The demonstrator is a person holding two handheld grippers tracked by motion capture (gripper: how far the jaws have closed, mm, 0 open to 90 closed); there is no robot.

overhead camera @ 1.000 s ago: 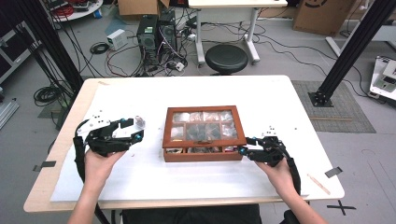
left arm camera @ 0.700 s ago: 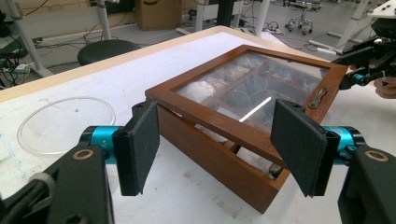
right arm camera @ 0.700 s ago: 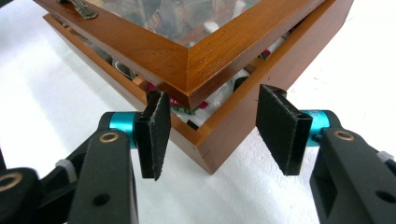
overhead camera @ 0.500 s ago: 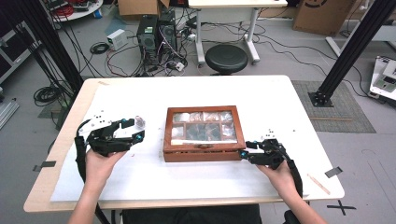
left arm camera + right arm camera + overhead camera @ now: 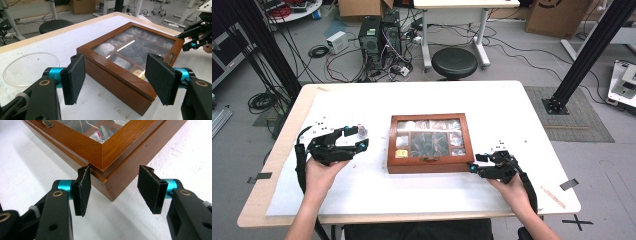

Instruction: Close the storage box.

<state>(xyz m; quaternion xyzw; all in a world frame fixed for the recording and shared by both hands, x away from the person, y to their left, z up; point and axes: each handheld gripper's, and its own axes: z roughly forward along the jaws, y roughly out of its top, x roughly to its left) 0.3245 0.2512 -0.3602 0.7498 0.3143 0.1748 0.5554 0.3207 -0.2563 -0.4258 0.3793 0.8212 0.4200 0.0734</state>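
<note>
Where the white surface point(image 5: 512, 110) spreads across the middle of the high view, a brown wooden box point(image 5: 429, 142) with a glass lid sits at its centre, lid down and flat. Through the glass, dividers split the box into compartments: small pale packets lie in the outer ones, a dark tangled item lies in the large middle one, and a yellow piece shows at the lower left corner. In the left gripper view a clear round dish point(image 5: 31, 67) lies on the surface at the left of the frame, apart from the box.

The left hand-held gripper point(image 5: 359, 138), left of centre in the high view, has its jaws wide apart with nothing between them, pointing toward the box's left side. The right hand-held gripper point(image 5: 473, 163) sits at the box's lower right corner; in the right gripper view its jaws stand either side of that corner, parted and pressing on nothing.

Compared with a second ago, the box's lid has dropped from slightly raised at the front to fully shut, and the right hand-held gripper's jaws have just been opening.
</note>
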